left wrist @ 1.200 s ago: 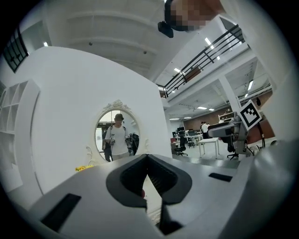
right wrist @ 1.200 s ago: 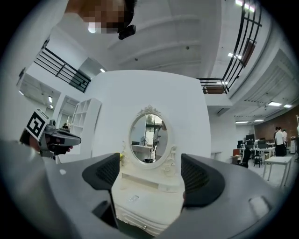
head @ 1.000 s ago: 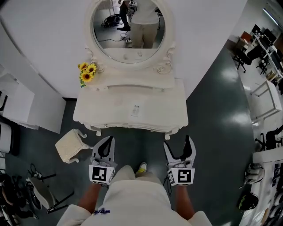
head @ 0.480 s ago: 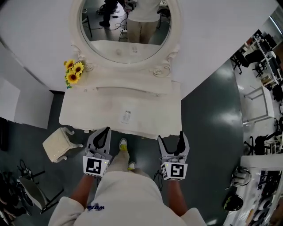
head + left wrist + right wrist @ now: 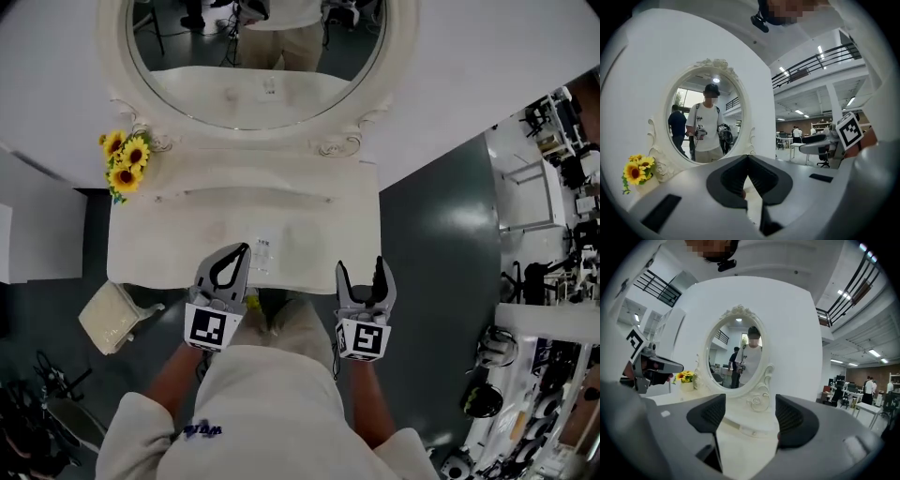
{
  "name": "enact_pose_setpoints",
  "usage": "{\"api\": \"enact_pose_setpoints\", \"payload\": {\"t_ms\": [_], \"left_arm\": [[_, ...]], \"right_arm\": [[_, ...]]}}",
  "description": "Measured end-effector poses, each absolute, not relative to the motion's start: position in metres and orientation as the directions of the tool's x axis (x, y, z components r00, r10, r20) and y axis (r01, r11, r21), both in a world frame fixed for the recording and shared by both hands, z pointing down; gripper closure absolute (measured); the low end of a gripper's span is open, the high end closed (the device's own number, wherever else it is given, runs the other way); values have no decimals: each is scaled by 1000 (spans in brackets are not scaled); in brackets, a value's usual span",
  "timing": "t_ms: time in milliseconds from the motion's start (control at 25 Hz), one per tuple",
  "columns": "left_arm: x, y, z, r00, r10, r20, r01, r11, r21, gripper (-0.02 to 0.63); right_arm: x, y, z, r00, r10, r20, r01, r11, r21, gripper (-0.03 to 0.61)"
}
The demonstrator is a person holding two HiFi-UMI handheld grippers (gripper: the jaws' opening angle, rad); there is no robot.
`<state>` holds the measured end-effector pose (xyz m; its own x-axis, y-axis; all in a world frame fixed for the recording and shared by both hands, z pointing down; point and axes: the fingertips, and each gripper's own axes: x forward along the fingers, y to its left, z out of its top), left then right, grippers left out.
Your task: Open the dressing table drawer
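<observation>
The white dressing table (image 5: 309,225) with its oval mirror (image 5: 253,66) stands right ahead, and its top also shows in the right gripper view (image 5: 740,437). Its drawer front is hidden below the top's front edge. My left gripper (image 5: 242,251) is over that front edge at centre-left. In the left gripper view the left gripper (image 5: 748,158) is shut, tips touching, with nothing in it. My right gripper (image 5: 359,267) is at the front edge further right. Seen in its own view, the right gripper (image 5: 750,404) is open; its jaws have just been closing a little, with nothing between them.
A bunch of sunflowers (image 5: 125,159) stands at the table's back left corner. A small printed slip (image 5: 262,253) lies near the front edge by the left gripper. A cream stool (image 5: 108,317) sits on the dark floor to the left. Desks and chairs (image 5: 553,187) fill the right side.
Both grippers have moved forward from over the floor to the table's front edge. The right jaws have narrowed slightly. The left gripper has stayed shut.
</observation>
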<state>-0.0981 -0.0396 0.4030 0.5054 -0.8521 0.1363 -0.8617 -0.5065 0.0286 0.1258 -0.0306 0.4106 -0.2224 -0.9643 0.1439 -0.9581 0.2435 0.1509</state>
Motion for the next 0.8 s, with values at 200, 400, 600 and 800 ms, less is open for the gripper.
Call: {"api": "enact_pose_setpoints", "payload": {"t_ms": [200,400,600,800], "left_arm": [[-79,-69,424,553,-818,157,-833,-548,78,606],[-59,-104,450,559,-813,165,-829,-555,74,606],[-43,-124,476,542,-822,175,-841,-527,126,606],[-29,-135,499,582,-779,233,-813,-561,152,606]], "right_arm": [[135,-68,458,-169,-961,220,-969,203,141,271],[151,-113,506,-146,-952,268,-975,185,125,296],[156,-139,567,-145,-917,371,-976,194,98,311],[146,-159,601,-170,-886,431,-968,231,94,321]]}}
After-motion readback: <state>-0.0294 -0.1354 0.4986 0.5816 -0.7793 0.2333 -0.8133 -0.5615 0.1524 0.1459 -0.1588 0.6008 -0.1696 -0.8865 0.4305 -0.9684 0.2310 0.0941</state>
